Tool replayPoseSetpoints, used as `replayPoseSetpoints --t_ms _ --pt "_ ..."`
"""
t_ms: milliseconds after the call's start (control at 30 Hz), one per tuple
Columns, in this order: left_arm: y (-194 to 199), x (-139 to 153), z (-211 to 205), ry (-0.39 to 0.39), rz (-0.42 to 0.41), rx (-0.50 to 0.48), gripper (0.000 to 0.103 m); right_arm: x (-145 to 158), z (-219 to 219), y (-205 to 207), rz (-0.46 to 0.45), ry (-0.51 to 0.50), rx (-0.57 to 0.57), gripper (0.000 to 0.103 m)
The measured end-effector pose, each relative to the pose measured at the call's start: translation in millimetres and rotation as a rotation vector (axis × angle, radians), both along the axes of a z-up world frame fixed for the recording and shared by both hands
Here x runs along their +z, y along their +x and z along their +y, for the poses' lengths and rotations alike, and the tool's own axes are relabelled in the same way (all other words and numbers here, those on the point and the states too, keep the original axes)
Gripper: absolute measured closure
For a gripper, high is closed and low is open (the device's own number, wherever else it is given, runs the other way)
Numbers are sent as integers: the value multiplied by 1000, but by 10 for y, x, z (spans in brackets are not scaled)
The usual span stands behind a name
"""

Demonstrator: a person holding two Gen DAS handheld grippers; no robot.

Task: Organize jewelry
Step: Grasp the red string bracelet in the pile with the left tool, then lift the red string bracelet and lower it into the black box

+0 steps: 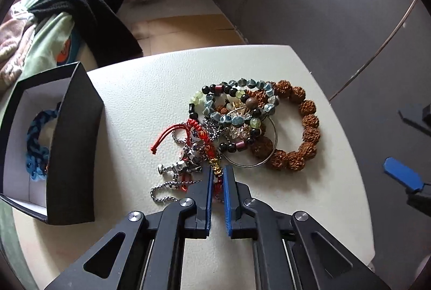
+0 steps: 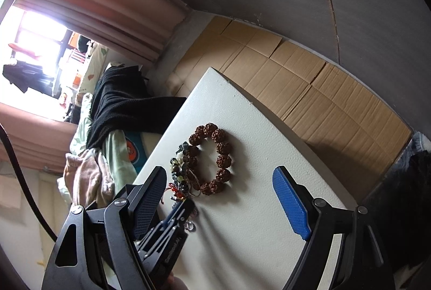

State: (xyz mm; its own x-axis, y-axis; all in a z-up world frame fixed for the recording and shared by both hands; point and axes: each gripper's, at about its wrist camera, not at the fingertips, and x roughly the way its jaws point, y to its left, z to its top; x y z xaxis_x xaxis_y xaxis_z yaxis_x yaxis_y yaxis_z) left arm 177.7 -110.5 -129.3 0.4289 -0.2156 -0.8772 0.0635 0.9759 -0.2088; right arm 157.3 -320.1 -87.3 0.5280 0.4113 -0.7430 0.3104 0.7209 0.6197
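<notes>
A tangled pile of jewelry lies mid-table: a brown seed-bead bracelet (image 1: 296, 125), a grey-blue bead bracelet (image 1: 237, 104), a thin metal bangle (image 1: 256, 152), a steel chain with a robot charm (image 1: 180, 168) and a red cord bracelet with a gold charm (image 1: 215, 163). My left gripper (image 1: 217, 176) is nearly shut around the red cord just below the gold charm. A black box (image 1: 72, 144) at the left holds a blue braided bracelet (image 1: 37, 139). My right gripper (image 2: 221, 182) is open and empty, above the table beside the brown bracelet (image 2: 212, 160).
The white table (image 1: 150, 101) has its far edge close behind the pile. A bed with a black garment (image 1: 89, 4) and blankets stands to the left. Cardboard (image 2: 309, 85) covers the floor beyond the table. The left gripper's body (image 2: 172, 230) shows in the right wrist view.
</notes>
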Motion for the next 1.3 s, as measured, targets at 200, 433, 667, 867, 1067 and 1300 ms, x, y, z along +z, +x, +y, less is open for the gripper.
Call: replayPoseSetpoints --t_ms 200,433,667,867,1067,1300 --pt "-75 344 334 -158 -57 52 96 -19 63 16 7 -6 20 21" --pt "-201 645 583 -242 -115 73 96 -26 214 38 6 -28 63 21" --pt "-324 916 692 -287 -179 68 96 -47 457 64 0 -49 129 21" --pt "-410 1074 937 -341 -220 103 96 -141 720 165 -15 -79 222 55" --pt "-555 1311 1125 -408 -286 109 96 -275 828 283 -11 -102 250 62" --pt "-618 1393 1231 -413 -308 125 96 -342 890 408 -18 -129 260 73"
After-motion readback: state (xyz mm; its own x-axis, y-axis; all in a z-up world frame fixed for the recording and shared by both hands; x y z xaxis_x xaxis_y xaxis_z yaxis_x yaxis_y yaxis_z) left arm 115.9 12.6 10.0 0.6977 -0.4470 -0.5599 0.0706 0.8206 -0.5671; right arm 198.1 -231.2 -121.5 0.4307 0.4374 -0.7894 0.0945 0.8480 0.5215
